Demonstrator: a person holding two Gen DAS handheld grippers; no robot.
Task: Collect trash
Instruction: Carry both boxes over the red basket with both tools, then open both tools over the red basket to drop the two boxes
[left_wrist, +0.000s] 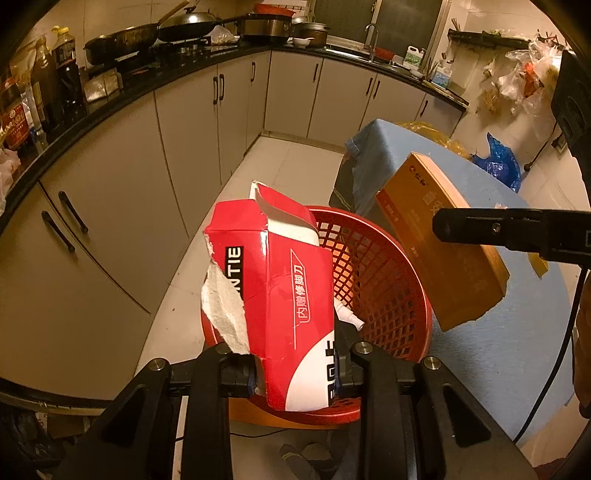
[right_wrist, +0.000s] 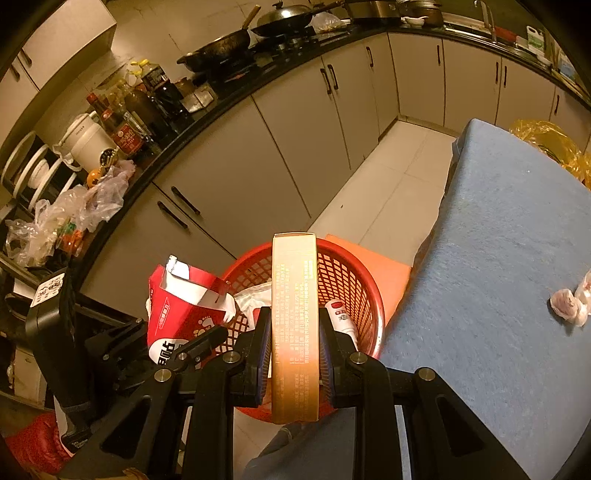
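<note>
Two boxes (left_wrist: 273, 295), one lettered "NTIE"

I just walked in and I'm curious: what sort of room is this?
A home kitchen, it seems: woks on the stove, sauce bottles along the dark counter, and a sink tap in the corner.

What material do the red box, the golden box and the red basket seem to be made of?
Red box: printed paperboard, slightly glossy; its torn edge shows white fibrous pulp. Golden box: probably thin card with a satin metallic print, with crisp folded edges. Red basket: moulded plastic, likely, judging by its uniform lattice wall and shiny rim.
</note>
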